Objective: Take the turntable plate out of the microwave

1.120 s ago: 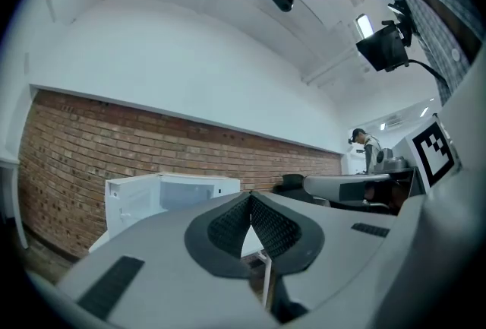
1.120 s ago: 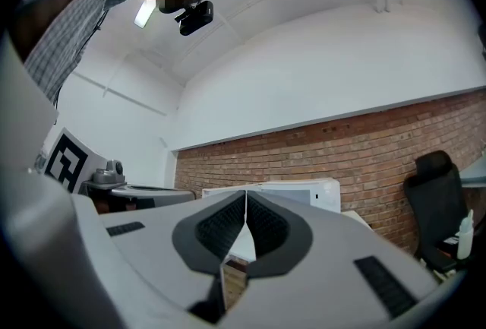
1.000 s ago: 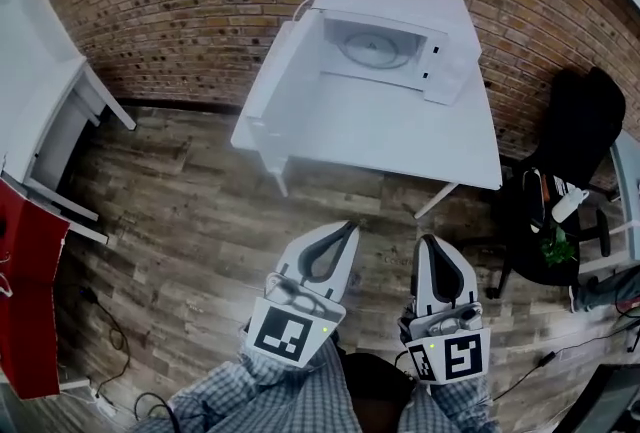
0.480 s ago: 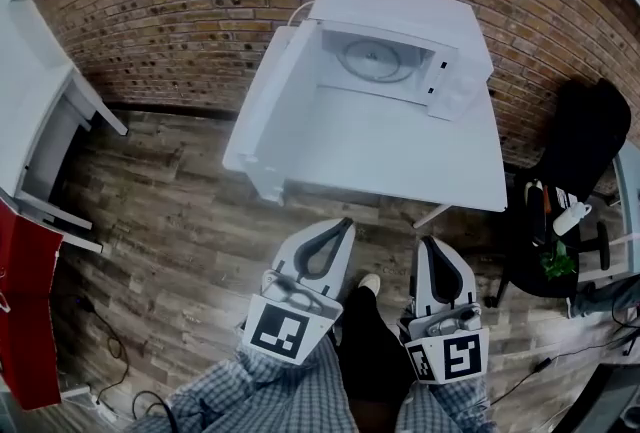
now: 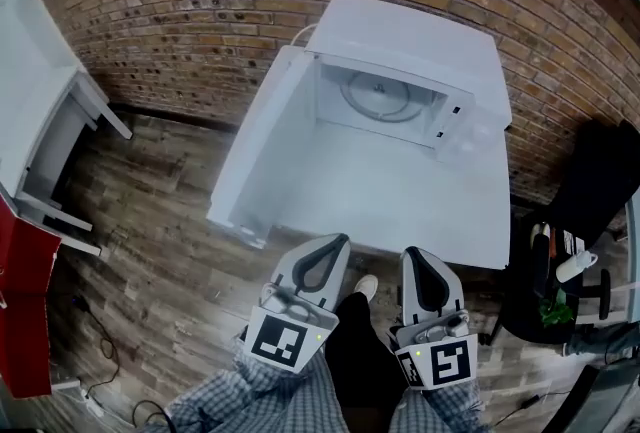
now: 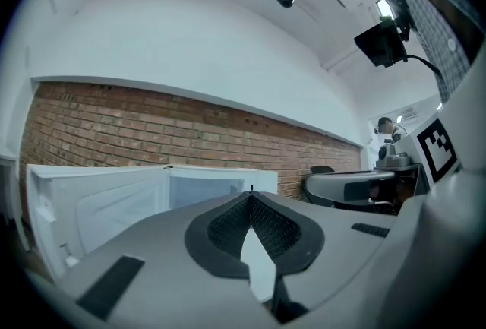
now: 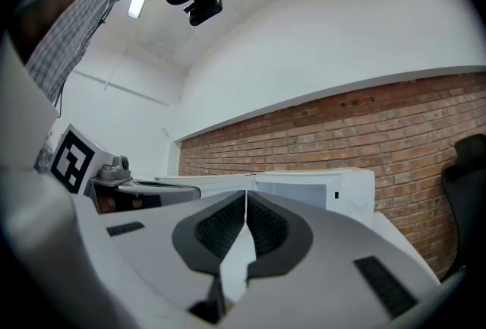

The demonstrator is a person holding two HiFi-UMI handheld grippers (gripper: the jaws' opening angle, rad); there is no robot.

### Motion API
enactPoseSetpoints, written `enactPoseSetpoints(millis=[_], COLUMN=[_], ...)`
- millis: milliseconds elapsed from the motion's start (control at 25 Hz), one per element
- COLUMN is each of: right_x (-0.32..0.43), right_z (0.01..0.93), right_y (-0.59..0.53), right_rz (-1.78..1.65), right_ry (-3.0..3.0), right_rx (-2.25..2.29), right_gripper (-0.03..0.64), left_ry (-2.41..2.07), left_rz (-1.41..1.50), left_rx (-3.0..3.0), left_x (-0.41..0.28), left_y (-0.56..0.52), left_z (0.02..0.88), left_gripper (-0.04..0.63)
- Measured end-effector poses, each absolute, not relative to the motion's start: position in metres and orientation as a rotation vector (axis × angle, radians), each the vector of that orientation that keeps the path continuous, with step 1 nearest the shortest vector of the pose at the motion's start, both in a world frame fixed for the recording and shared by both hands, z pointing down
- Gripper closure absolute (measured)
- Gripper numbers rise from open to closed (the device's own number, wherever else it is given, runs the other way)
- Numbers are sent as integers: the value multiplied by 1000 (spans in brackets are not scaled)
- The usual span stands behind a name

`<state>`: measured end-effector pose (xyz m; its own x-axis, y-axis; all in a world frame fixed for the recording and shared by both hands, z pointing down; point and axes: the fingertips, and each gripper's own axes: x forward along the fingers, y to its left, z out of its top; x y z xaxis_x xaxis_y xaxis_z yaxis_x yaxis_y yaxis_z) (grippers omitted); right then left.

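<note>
Now approach step: turntable plate lies inside microwave on counter, door swung open. Left gripper and right gripper well short of it, both empty, fingers pressed together. Next move likely: close distance, part fingers, reach into cavity, pinch plate rim.

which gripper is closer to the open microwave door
Left. In the head view the left gripper is just below and right of the open microwave door's free end; the right gripper sits beyond it, farther right.
</note>
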<state>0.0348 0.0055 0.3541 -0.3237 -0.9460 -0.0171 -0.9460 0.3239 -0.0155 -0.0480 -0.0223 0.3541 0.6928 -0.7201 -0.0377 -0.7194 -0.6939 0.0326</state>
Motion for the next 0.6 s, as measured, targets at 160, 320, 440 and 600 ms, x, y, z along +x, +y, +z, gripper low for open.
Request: enactPoseSetpoints(millis=[160,320,440,600], right_x=[68,93,118,142], right_z=[351,345,342,344], right_y=[-50,-102,-139,-173], right_rz=[-11,77,85,52], right_ry=[2555,2620,2633,2643], right_rx=[-1775,-1754,-1728,-1690], right_gripper=[597,597,597,597], left_ry=[-1265,-1306,-1330,-1319], left_rz=[-56,-19,-24,14], left_rx=[2873,2855,2832,2764], left_x=[-16,10,31,50], left_y=[-73,-125,-162,-196], left_z=[350,353,353,361], left_gripper=[586,586,586,586])
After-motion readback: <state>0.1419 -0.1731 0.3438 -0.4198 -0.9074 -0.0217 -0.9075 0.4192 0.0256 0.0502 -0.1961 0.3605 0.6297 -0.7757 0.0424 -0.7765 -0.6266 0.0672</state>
